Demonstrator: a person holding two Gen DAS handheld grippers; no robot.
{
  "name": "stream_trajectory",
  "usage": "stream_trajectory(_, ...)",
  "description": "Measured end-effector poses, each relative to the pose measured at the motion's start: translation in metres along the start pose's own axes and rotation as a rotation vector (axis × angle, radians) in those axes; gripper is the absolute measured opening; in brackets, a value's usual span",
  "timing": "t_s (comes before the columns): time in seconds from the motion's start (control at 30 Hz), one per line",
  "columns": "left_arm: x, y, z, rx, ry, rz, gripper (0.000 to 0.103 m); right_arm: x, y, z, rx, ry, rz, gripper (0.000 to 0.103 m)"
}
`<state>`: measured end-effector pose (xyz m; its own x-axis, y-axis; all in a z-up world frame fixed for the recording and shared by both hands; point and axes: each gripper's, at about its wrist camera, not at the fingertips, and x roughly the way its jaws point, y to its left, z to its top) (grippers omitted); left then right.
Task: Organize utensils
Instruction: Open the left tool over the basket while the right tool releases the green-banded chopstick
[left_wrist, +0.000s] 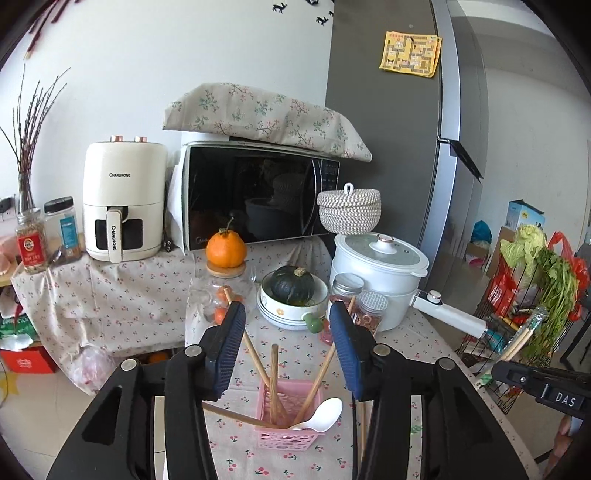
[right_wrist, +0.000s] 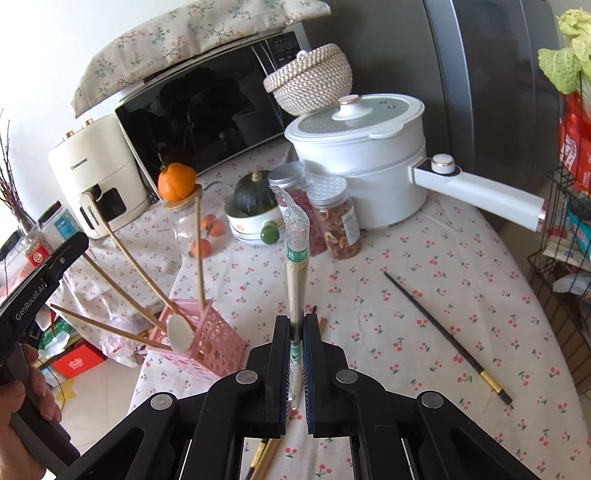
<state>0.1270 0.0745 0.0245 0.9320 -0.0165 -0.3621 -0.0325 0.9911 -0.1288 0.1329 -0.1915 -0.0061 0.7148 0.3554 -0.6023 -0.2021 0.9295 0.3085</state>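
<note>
A pink perforated utensil basket (left_wrist: 286, 424) stands on the cherry-print tablecloth (left_wrist: 258, 339), holding several wooden chopsticks (left_wrist: 273, 380) and a white spoon (left_wrist: 325, 411). My left gripper (left_wrist: 287, 325) is open and empty, above and just behind the basket. My right gripper (right_wrist: 297, 332) is shut on a plastic-wrapped pair of disposable chopsticks (right_wrist: 295, 266), held upright above the table. The basket (right_wrist: 207, 343) is to its left. A black chopstick (right_wrist: 443, 334) lies on the cloth to the right. More chopsticks (right_wrist: 264, 456) lie under the right gripper.
Behind the basket stand a glass jar with oranges (left_wrist: 225, 295), a bowl holding a dark squash (left_wrist: 293, 288), two snack jars (right_wrist: 332, 221), a white pot with a long handle (right_wrist: 369, 147), a microwave (left_wrist: 255, 195) and an air fryer (left_wrist: 122, 203). A wire rack with vegetables (left_wrist: 535, 295) is at right.
</note>
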Motion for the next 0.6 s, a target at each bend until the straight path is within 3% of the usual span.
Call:
stream_trajectory(0.07,-0.017,0.004,0.004,-0.003,-0.006,-0.010,0.056,-0.007,0.009,0.005,-0.013,-0.026,0.014,0.004)
stream_trajectory(0.23,-0.058,0.027,0.006,-0.022,-0.010,-0.013,0.075,-0.027,0.041,0.021,-0.052,-0.112,0.059,0.004)
stream_trajectory(0.37,-0.077,0.052,0.003,-0.041,0.008,0.011,0.082,-0.036,0.069,0.034,-0.081,-0.160,0.103,0.004)
stream_trajectory(0.6,-0.062,0.093,-0.027,-0.062,0.180,0.030,0.085,-0.002,0.118,0.042,-0.151,-0.129,0.103,0.004)
